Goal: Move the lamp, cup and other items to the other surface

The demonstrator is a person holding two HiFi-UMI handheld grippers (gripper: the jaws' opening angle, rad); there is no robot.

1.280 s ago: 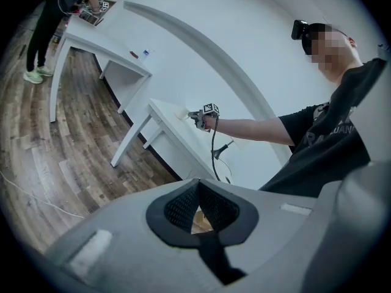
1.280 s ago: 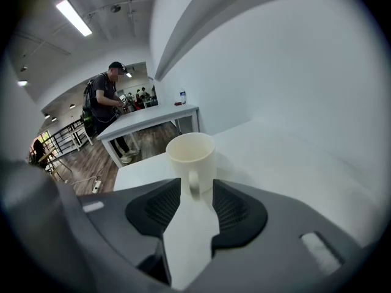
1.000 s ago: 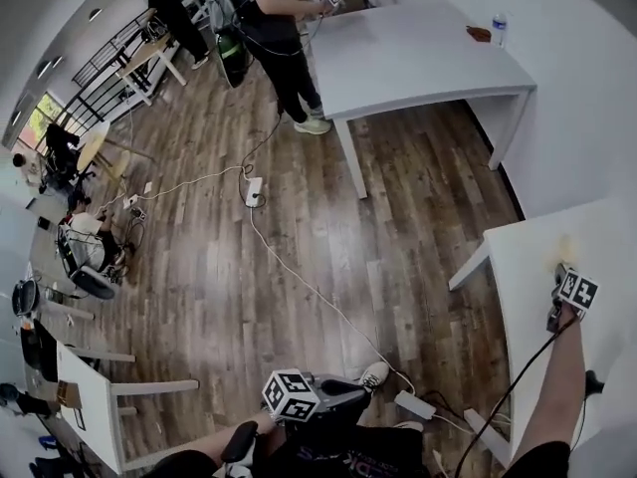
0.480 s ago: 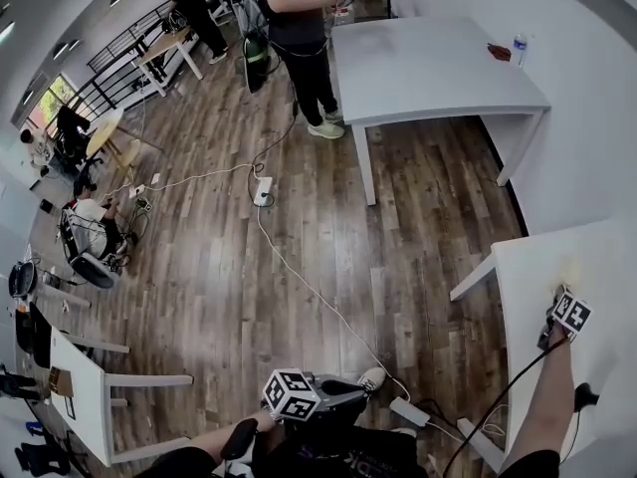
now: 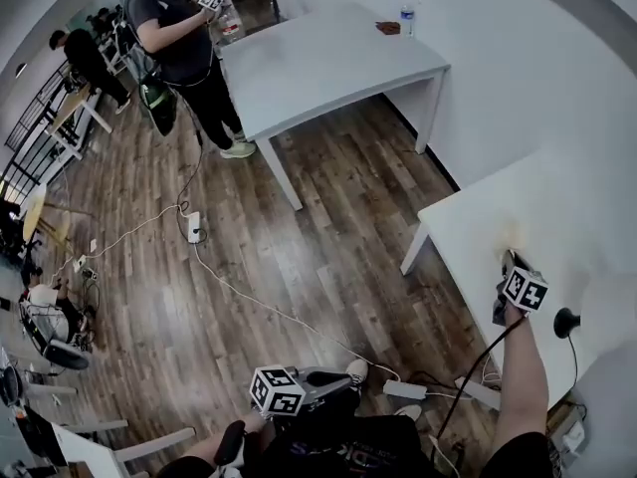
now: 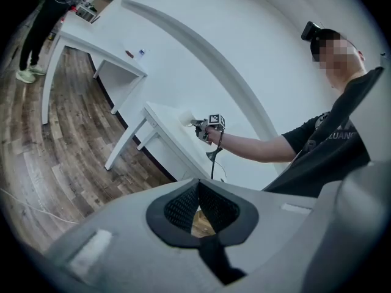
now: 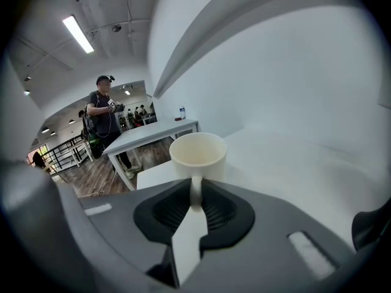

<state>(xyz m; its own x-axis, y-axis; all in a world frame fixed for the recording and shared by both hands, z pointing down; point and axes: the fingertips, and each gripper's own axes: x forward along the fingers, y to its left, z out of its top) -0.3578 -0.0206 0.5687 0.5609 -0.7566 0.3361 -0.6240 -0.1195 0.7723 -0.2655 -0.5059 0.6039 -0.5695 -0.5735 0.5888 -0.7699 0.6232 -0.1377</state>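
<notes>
In the right gripper view a cream cup (image 7: 198, 154) stands upright just ahead of the jaws. My right gripper (image 7: 194, 203) has just been closing and is shut on the cup's handle. The head view shows that gripper (image 5: 508, 265) over the white table (image 5: 557, 197), with the cup (image 5: 511, 235) as a pale blob at its tip. A black lamp (image 5: 565, 321) stands on the table to its right, near my forearm. My left gripper (image 5: 340, 376) hangs low by my body over the floor, and its pads (image 6: 183, 207) meet at the tips with nothing between them.
A grey table (image 5: 318, 63) stands farther off with a water bottle (image 5: 406, 18) and a small brown item (image 5: 388, 28) at its far corner. A person (image 5: 174, 38) holding grippers stands at its left. A cable and power strip (image 5: 194, 227) lie on the wood floor.
The head view has swung, so the grey table now sits at top middle and more of the white table shows. My right gripper has shifted over the white table. The left stays low.
</notes>
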